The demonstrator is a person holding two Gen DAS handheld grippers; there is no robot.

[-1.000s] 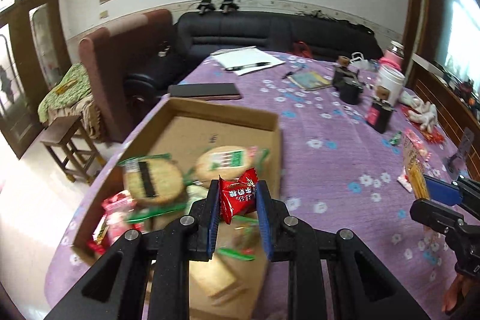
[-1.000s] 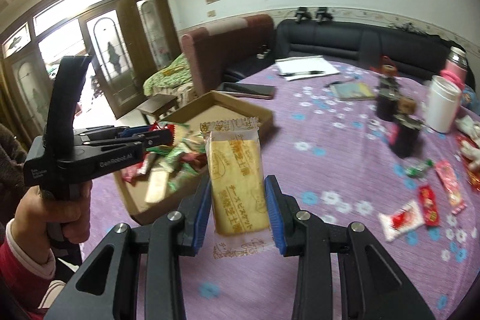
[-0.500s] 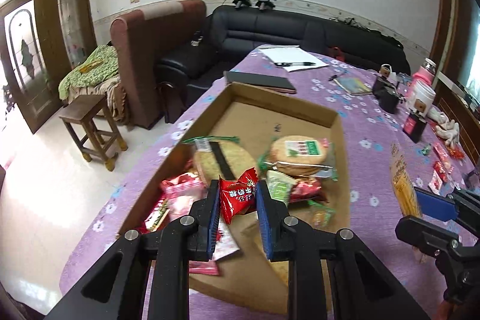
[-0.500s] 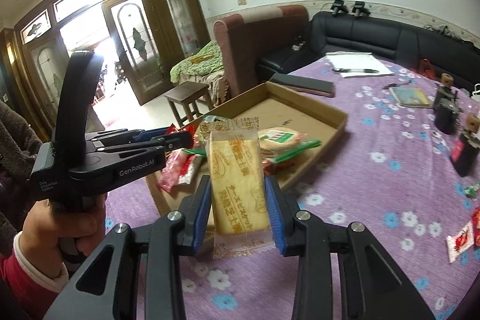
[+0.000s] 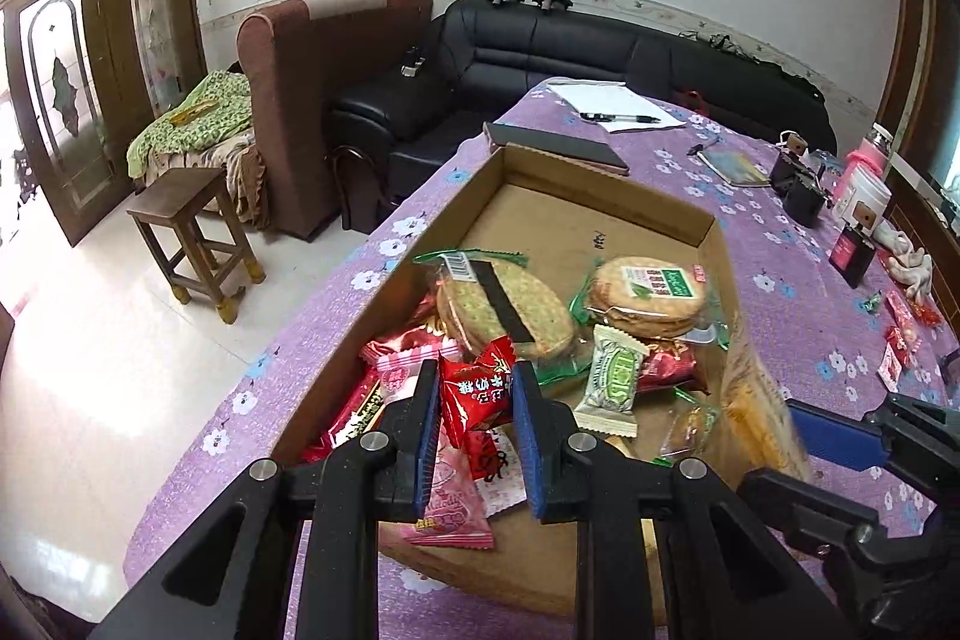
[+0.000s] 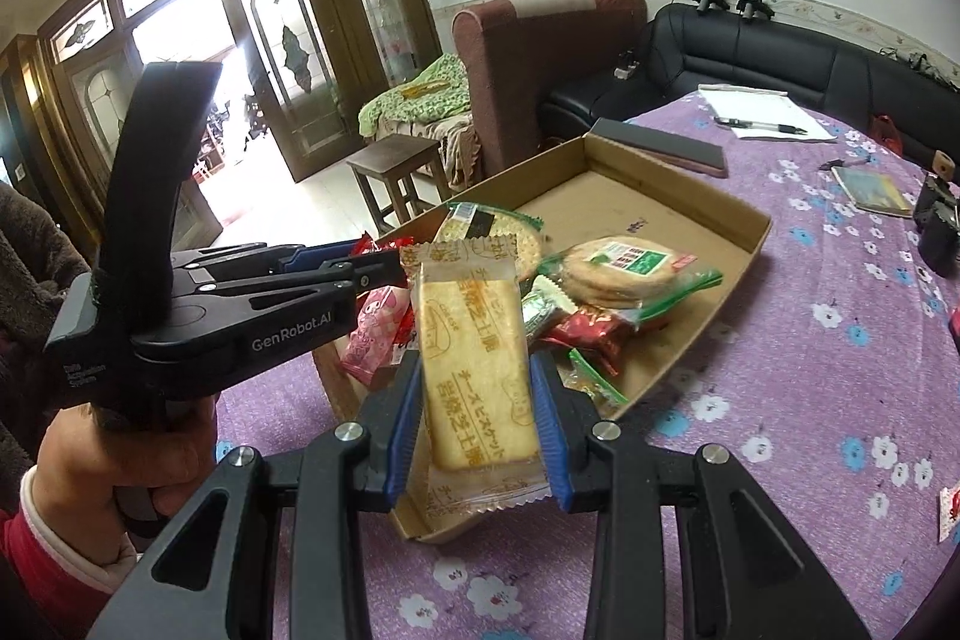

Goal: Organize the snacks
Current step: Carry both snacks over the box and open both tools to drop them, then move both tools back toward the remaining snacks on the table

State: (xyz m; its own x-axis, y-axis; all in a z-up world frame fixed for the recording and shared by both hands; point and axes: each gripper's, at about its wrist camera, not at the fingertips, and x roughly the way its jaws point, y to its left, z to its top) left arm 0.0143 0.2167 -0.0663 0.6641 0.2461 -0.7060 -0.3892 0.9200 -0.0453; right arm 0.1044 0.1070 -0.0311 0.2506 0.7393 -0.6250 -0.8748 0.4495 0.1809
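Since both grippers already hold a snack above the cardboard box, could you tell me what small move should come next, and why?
Probably open the left gripper and let its red packet drop: it hangs directly over the snack pile inside the cardboard box. The right gripper holds its yellow biscuit pack only near the box's near edge, so it likely needs easing further in first.

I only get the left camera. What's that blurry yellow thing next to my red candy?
Observer: A yellow biscuit packet, upright between the right gripper's blue pads.
Operator: Who's holding my gripper?
Observer: A hand with a red sleeve grips the left gripper's handle.
Operator: Is the biscuit over the box?
Observer: It hangs over the near corner of the cardboard box.
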